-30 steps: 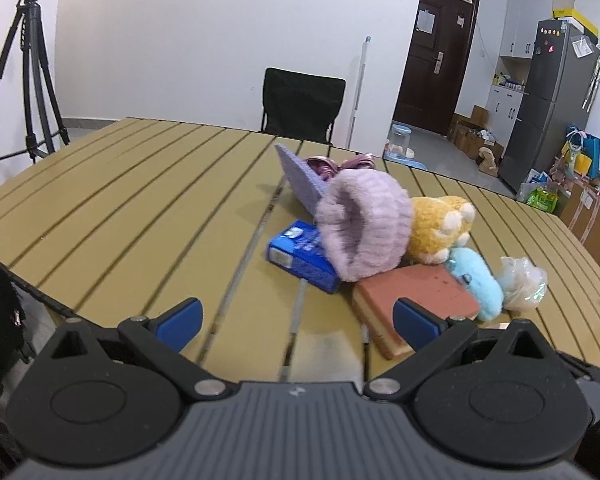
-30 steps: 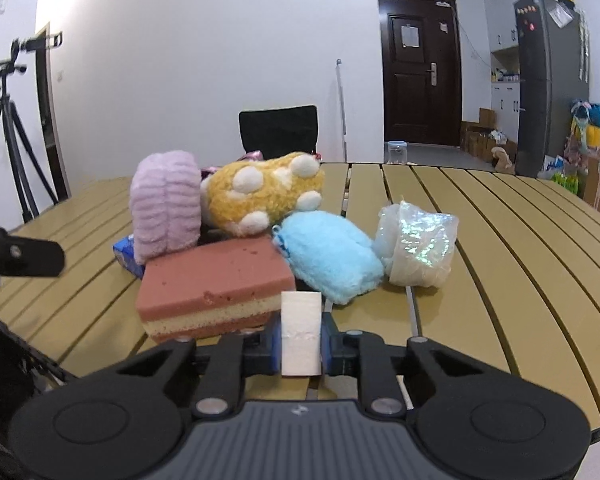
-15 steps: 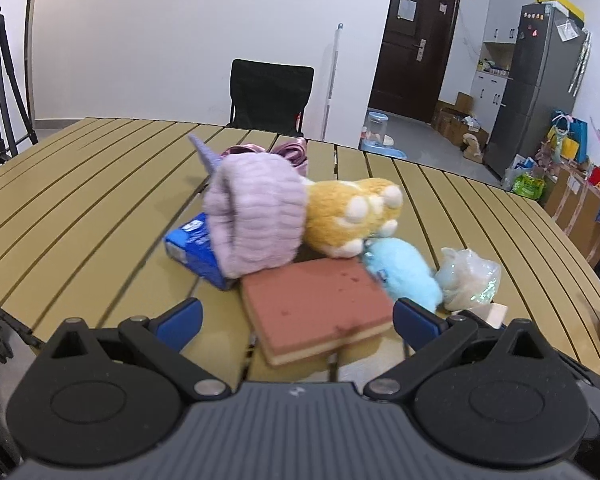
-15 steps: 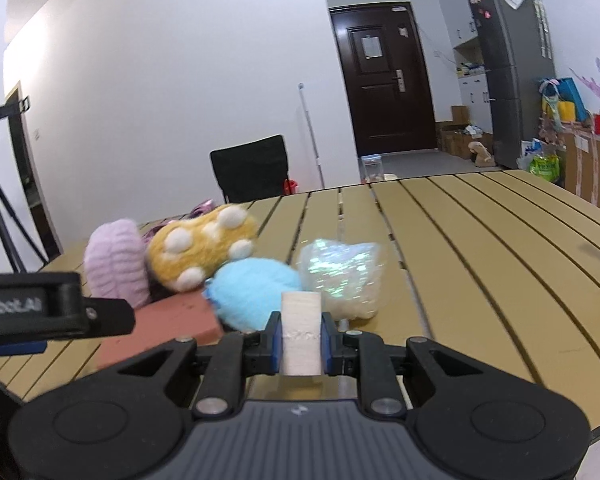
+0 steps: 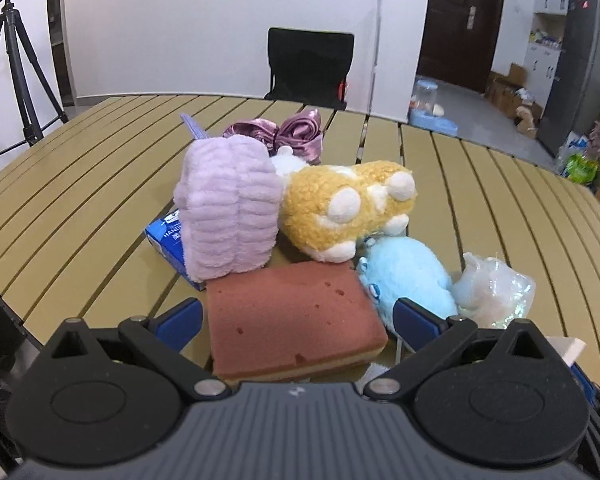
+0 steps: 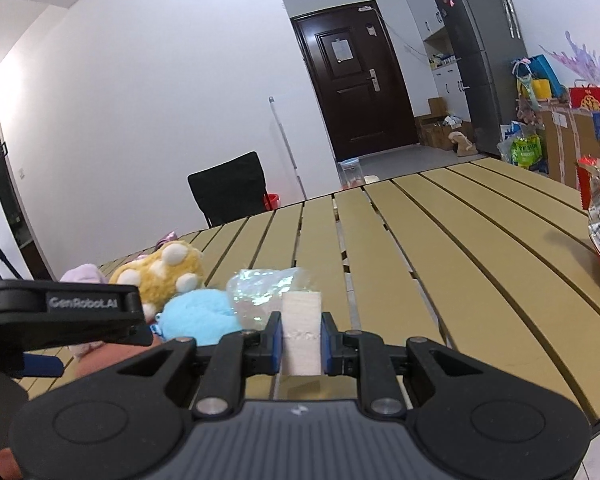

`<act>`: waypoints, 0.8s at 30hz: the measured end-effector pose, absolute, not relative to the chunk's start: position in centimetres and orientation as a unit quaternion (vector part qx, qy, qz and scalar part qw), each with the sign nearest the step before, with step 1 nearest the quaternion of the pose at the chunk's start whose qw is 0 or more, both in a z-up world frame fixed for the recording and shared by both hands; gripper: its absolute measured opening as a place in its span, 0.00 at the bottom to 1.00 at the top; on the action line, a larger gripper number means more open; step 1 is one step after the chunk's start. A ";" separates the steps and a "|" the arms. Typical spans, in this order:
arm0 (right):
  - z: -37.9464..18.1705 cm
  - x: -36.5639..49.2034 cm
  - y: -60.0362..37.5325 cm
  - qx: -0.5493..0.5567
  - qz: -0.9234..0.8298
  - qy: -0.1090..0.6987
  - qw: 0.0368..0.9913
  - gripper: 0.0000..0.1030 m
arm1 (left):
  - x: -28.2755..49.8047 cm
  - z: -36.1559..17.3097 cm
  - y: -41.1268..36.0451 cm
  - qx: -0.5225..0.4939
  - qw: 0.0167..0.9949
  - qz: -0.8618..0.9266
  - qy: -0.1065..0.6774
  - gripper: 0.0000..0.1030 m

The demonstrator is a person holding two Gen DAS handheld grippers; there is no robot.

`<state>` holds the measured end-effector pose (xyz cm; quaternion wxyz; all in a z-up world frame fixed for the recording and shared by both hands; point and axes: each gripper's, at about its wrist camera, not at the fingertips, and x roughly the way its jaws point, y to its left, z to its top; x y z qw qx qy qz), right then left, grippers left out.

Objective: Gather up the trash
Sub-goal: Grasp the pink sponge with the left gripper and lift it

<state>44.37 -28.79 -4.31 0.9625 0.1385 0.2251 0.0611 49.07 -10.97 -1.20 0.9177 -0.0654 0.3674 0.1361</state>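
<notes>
Trash pickup, mid-carry.
Right gripper (image 6: 301, 338) squeezes a white scrap (image 6: 301, 334), lifted over the table (image 6: 440, 232). Left gripper (image 5: 296, 314) is wide open w/ nothing, above the sponge (image 5: 292, 316). Next: find a bin, none in view.

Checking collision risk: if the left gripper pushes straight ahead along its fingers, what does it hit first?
Most likely the red-brown sponge: it lies on the table between the open fingers of the left gripper, nearest to them. The purple plush and yellow plush sit behind. Depth is approximate.

Porous sponge (image 5: 292, 316), fluffy plush (image 5: 346, 208), glossy crinkled plastic (image 5: 496, 290).
</notes>
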 end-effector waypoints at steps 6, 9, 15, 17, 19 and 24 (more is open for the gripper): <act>-4.6 44.5 -29.1 0.146 0.063 0.228 0.961 0.17 | 49.9 -2.0 -11.4 -0.052 0.907 0.157 0.388 1.00; -4.7 44.6 -29.0 0.146 0.066 0.229 0.960 0.17 | 50.1 -2.4 -11.2 -0.055 0.903 0.159 0.395 1.00; -4.9 44.8 -29.3 0.154 0.080 0.234 0.957 0.17 | 49.7 -2.7 -10.7 -0.064 0.903 0.156 0.396 1.00; -5.0 44.9 -29.2 0.157 0.083 0.236 0.955 0.17 | 49.8 -2.7 -10.4 -0.078 0.901 0.152 0.400 1.00; -5.1 45.0 -29.2 0.159 0.084 0.237 0.955 0.17 | 50.1 -2.7 -10.3 -0.084 0.898 0.150 0.406 1.00; -5.2 45.2 -28.9 0.157 0.087 0.239 0.954 0.17 | 50.9 -3.3 -10.4 -0.074 0.894 0.158 0.413 1.00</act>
